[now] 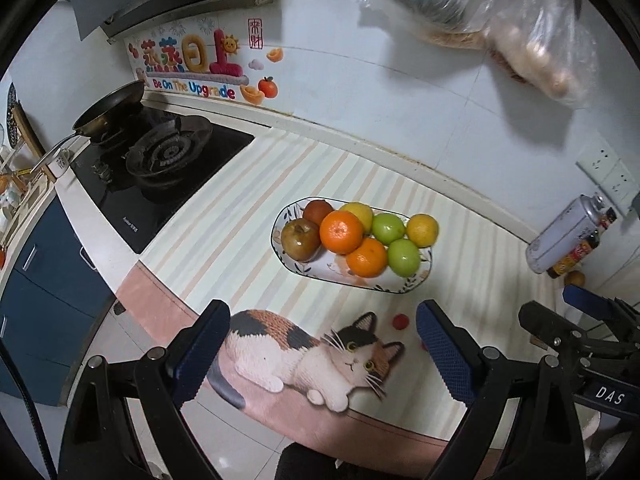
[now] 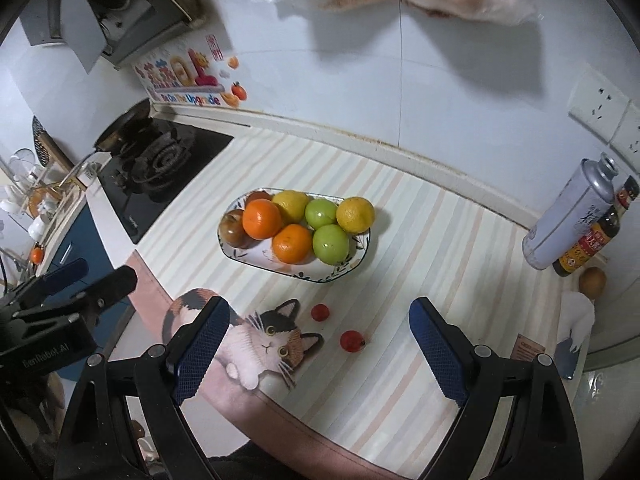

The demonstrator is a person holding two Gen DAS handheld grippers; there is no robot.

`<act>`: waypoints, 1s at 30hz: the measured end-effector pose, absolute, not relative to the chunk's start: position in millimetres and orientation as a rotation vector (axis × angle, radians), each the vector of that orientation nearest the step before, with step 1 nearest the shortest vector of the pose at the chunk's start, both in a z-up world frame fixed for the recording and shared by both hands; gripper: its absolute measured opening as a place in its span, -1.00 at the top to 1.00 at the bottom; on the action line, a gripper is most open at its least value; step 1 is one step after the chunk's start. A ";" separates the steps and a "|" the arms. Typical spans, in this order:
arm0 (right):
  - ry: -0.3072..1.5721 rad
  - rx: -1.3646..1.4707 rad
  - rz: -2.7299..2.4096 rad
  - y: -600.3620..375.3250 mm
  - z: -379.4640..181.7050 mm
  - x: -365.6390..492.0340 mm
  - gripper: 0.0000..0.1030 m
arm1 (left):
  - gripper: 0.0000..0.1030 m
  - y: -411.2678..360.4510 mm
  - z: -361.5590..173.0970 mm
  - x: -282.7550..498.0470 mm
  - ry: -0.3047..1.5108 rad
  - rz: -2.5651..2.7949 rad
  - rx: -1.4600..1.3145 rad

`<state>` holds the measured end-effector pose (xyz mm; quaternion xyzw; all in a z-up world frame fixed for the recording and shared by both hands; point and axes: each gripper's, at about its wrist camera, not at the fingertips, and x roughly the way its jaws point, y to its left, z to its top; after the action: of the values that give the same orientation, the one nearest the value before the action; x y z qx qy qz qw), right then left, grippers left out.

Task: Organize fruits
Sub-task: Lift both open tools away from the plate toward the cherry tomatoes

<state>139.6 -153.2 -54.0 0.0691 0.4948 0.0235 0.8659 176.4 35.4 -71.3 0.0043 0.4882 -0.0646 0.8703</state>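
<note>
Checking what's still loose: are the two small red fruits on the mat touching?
Apart. The right wrist view shows one red fruit and the other with bare striped mat between them.

Left gripper [image 1: 320,354] and right gripper [image 2: 318,350] gape wide, empty, tilted downward.

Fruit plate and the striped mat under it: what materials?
Plate: looks like glazed ceramic, glossy white with a dark rim line and painted leaves. Striped mat: probably soft printed fabric or foam, matte, no glare, with a printed cat; can't tell which.
</note>
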 end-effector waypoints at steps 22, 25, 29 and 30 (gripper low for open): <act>0.961 0.156 0.055 -157.0 -4.4 99.1 -0.82 | -0.85 32.7 -27.2 132.1 0.929 -0.109 0.050; 0.964 0.164 0.053 -157.3 -5.9 100.1 -0.82 | -0.85 31.5 -27.0 133.0 0.929 -0.111 0.054; 0.967 0.188 0.057 -160.0 -8.0 102.4 -0.82 | -0.85 28.5 -27.5 136.8 0.933 -0.119 0.057; 0.966 0.200 0.058 -161.0 -8.6 102.7 -0.82 | -0.85 27.5 -28.2 138.2 0.935 -0.119 0.056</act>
<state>102.7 -161.0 -8.6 0.0962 0.4637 0.0276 0.8803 138.2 27.5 -28.2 0.0271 0.4502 -0.0573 0.8907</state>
